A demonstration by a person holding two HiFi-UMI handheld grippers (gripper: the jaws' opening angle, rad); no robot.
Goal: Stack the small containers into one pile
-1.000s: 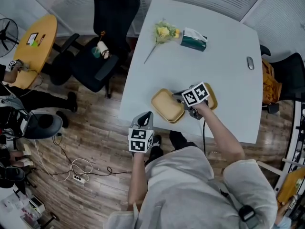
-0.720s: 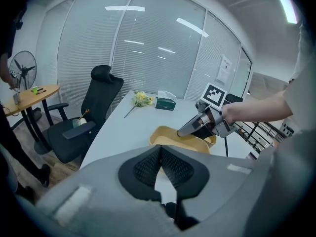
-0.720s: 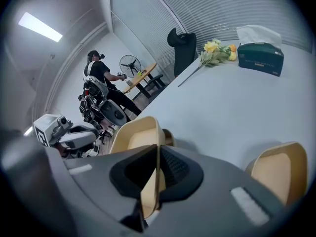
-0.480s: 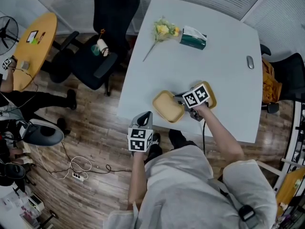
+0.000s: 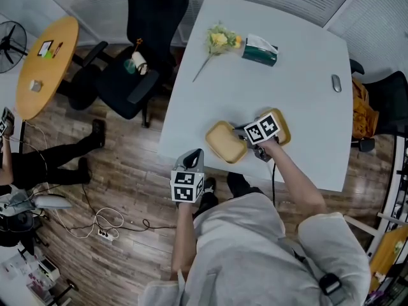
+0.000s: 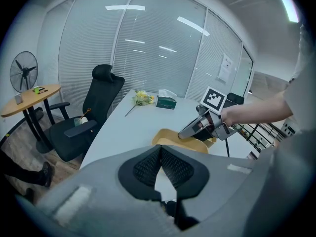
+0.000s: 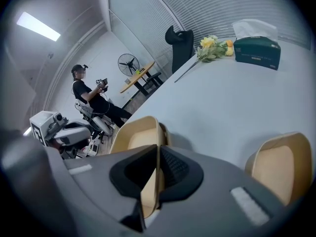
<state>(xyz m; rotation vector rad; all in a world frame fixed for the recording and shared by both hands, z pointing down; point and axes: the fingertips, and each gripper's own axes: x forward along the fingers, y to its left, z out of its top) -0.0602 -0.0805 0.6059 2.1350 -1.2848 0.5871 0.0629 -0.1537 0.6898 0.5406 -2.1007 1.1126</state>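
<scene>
Two tan, shallow containers sit near the front edge of the white table (image 5: 299, 50). My right gripper (image 5: 242, 133) is shut on the right rim of the left container (image 5: 223, 142); in the right gripper view that rim (image 7: 150, 147) stands pinched between the pads. The second container (image 5: 281, 121) lies just right of it, partly under the gripper's marker cube, and shows as a separate container (image 7: 282, 163) in the right gripper view. My left gripper (image 5: 191, 160) hangs off the table over the wooden floor, shut and holding nothing (image 6: 159, 153).
At the table's far end lie yellow flowers (image 5: 218, 43), a green tissue box (image 5: 259, 51) and a mouse (image 5: 336, 83). A black office chair (image 5: 137, 62) and a round wooden table (image 5: 44, 62) stand to the left. A person (image 7: 86, 95) stands by a fan.
Both grippers and the containers stay almost still. The person at the far left of the head view has moved further down and out of the frame.
</scene>
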